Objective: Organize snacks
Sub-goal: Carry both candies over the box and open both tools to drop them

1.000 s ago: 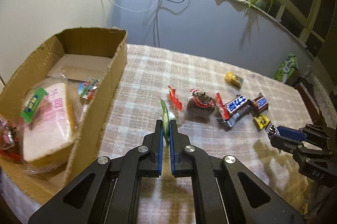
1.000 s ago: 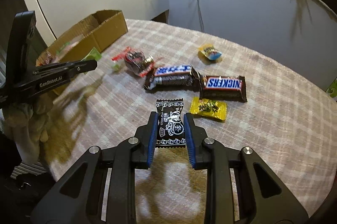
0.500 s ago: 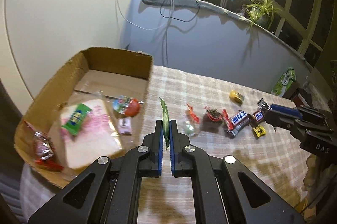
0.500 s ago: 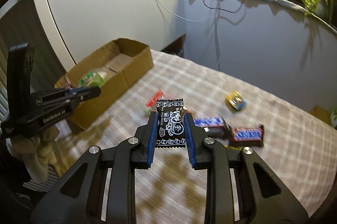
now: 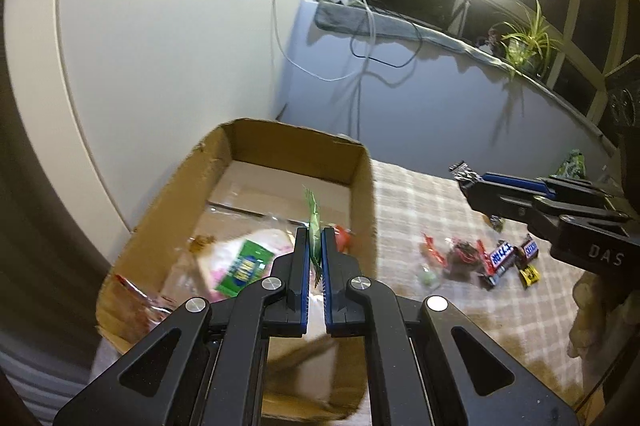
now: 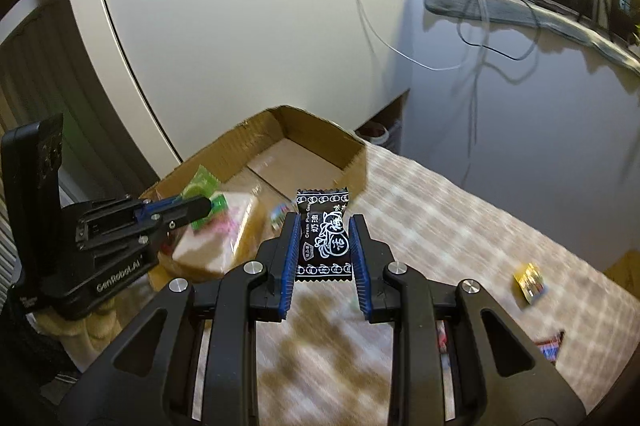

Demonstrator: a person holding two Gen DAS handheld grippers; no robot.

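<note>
My left gripper [image 5: 315,238] is shut on a thin green candy wrapper [image 5: 314,222], held edge-on above the open cardboard box [image 5: 362,161]. It also shows in the right wrist view [image 6: 206,206] over the box [image 6: 352,153]. My right gripper [image 6: 323,226] is shut on a black candy packet [image 6: 322,238] with white print, held in the air above the checked tablecloth [image 6: 460,226], near the box's right wall. In the left wrist view the right gripper [image 5: 468,181] hovers over the table.
The box holds a wrapped bread pack [image 5: 236,258], a green packet [image 5: 246,266] and red wrappers [image 5: 132,290]. Loose snacks lie on the cloth: chocolate bars [image 5: 500,258], red candies [image 5: 434,252], a yellow candy [image 6: 530,282]. A wall stands behind the box.
Both grippers have moved left toward the box with their candies held. The left gripper now hangs over the box's inside; the right one is close to its right wall.
</note>
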